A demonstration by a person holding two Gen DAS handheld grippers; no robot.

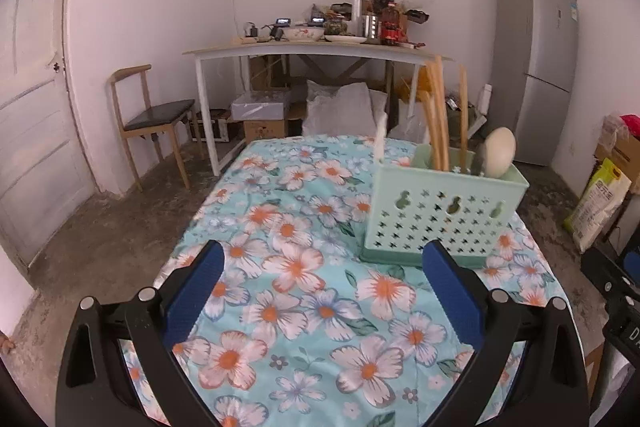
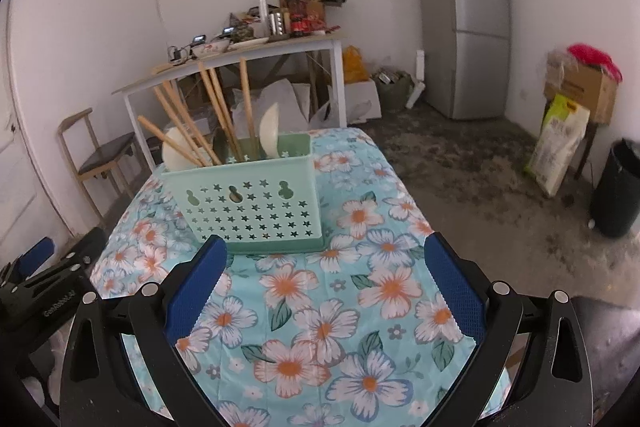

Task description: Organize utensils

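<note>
- Left tongs point(image 1: 324, 259): spread wide, nothing between them, hovering over the floral cloth on the counter point(image 1: 304, 307).
- Utensil caddy point(image 2: 248, 203): mint, perforated, upright mid-counter; chopsticks point(image 2: 216, 111) lean at mixed angles, pale spoons point(image 2: 269, 131) stand inside. No loose utensils visible on the cloth.
- Right tongs point(image 2: 324, 259): jaws wide, empty, just short of the caddy's base.
- Risk: pushing forward could nudge the light caddy; the tall leaning chopsticks make it top-heavy, and the cloth may slide.

Utensil caddy point(image 2: 252, 207) — mint-green, perforated, upright on floral cloth; holds leaning wooden chopsticks point(image 2: 224, 119) and pale spoons point(image 2: 269, 131).
</note>
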